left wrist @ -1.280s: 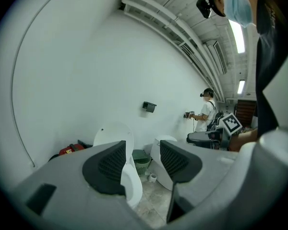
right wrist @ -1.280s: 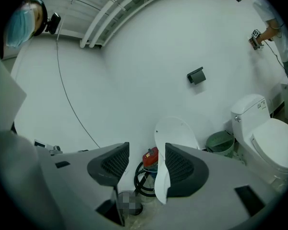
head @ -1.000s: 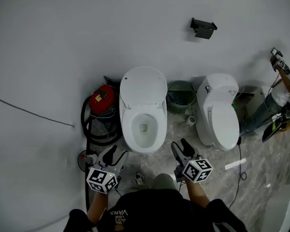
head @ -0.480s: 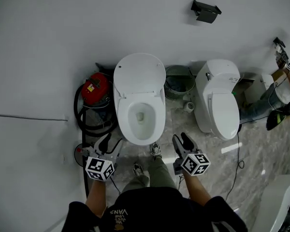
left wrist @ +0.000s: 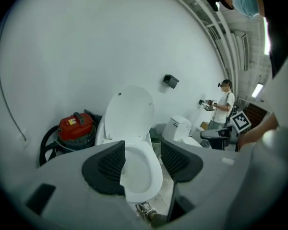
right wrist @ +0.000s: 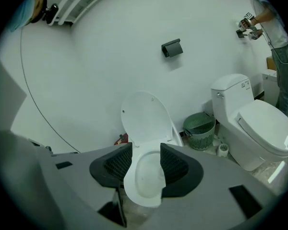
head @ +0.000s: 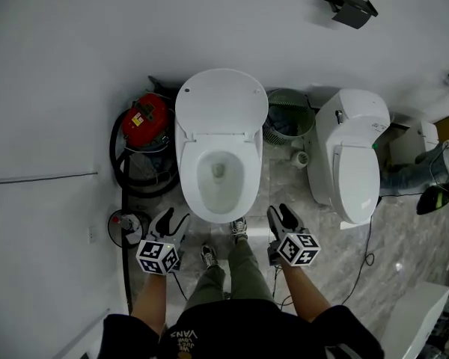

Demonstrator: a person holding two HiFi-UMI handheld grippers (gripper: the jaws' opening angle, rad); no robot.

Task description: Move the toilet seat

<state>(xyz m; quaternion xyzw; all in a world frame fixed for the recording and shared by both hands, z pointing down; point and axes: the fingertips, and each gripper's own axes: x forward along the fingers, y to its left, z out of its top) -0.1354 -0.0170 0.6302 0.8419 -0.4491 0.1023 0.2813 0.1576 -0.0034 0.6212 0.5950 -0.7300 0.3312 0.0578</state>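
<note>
A white toilet (head: 218,174) stands against the wall with its lid (head: 221,103) raised; whether the seat ring is up with it I cannot tell. My left gripper (head: 173,219) hangs short of the bowl's front left, open and with nothing in it. My right gripper (head: 281,215) is short of the front right. Its jaws have just been closing but stay open with nothing between them. The bowl (left wrist: 137,169) shows beyond the left gripper (left wrist: 143,152) in the left gripper view. The right gripper (right wrist: 146,152) frames the bowl (right wrist: 144,176) and lid (right wrist: 145,116).
A red vacuum (head: 144,122) with a black hose sits left of the toilet. A green basket (head: 288,126) and a second, closed toilet (head: 357,155) stand to its right. My shoes (head: 239,230) are close to the bowl's front. Another person (right wrist: 278,42) stands at the far right.
I have stepped closer to the toilet, which now looks larger and higher in the head view. Both grippers have sunk in front of the bowl, and my shoes have come into view.
</note>
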